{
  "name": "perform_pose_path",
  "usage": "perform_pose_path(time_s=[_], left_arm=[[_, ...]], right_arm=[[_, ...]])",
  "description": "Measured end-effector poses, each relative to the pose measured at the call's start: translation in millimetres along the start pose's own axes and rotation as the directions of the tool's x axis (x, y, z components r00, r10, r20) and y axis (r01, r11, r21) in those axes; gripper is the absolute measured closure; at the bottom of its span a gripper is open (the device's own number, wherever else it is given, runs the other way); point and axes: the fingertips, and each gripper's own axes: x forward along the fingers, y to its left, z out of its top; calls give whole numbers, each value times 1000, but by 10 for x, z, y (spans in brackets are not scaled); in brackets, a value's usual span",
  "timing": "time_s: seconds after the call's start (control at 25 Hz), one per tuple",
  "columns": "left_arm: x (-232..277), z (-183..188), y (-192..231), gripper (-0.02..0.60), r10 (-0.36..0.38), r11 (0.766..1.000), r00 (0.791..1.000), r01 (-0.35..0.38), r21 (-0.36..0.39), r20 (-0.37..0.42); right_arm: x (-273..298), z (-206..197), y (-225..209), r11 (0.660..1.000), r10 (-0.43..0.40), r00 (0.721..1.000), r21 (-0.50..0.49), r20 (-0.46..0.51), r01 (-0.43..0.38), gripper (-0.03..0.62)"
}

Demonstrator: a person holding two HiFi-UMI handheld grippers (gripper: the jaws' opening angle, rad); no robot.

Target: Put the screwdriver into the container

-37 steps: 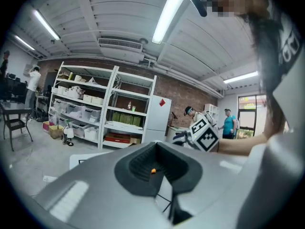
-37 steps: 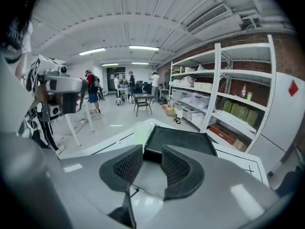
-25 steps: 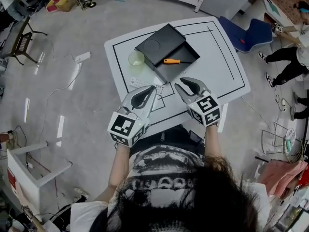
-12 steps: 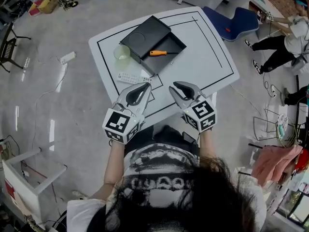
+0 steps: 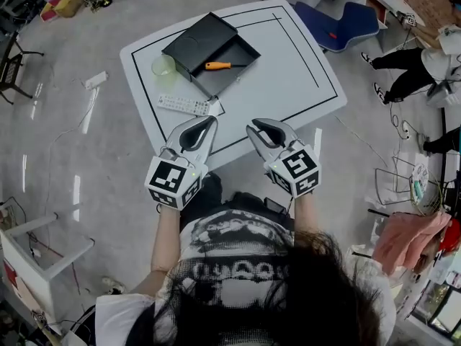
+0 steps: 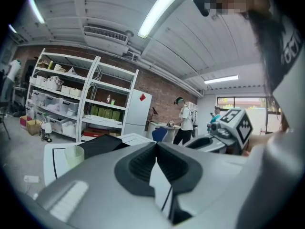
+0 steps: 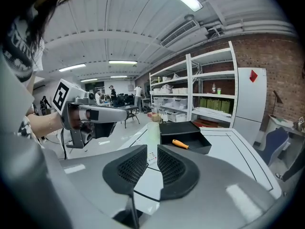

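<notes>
The screwdriver (image 5: 216, 65), with an orange handle, lies inside the open black container (image 5: 229, 58) at the far side of the white table (image 5: 302, 71). It also shows in the right gripper view, screwdriver (image 7: 180, 144) in container (image 7: 187, 134). Both grippers hover at the table's near edge, well short of the container. My left gripper (image 5: 210, 120) is shut with nothing in it; its tips (image 6: 156, 144) touch. My right gripper (image 5: 253, 127) has a narrow gap (image 7: 152, 150) between its jaws, which are closing on nothing.
A pale green cup (image 5: 163, 65) stands left of the container, whose black lid (image 5: 194, 38) lies behind it. A remote control (image 5: 183, 105) lies ahead of the left gripper. A blue chair (image 5: 338, 21) stands beyond the table's right corner, people (image 5: 425, 67) farther right.
Both grippers have drawn back toward the table's near edge, away from the container. The remote, partly covered by the left gripper before, now lies in full view.
</notes>
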Motion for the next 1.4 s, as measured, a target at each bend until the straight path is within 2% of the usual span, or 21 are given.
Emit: perform_pose_path(time_s=[0.56, 0.88, 1.4], left_arm=[[-352, -262, -1342, 581, 77, 997, 997, -77, 18, -12], [-760, -381, -1907, 581, 137, 990, 990, -137, 30, 18], [-1138, -619, -2552, 581, 163, 986, 986, -165, 29, 38]], right_arm=[[-1072, -358, 330, 995, 98, 990, -40, 99, -94, 536], [-1654, -486, 674, 991, 128, 978, -63, 163, -119, 577], [-2263, -713, 1021, 987, 150, 966, -94, 211, -133, 595]])
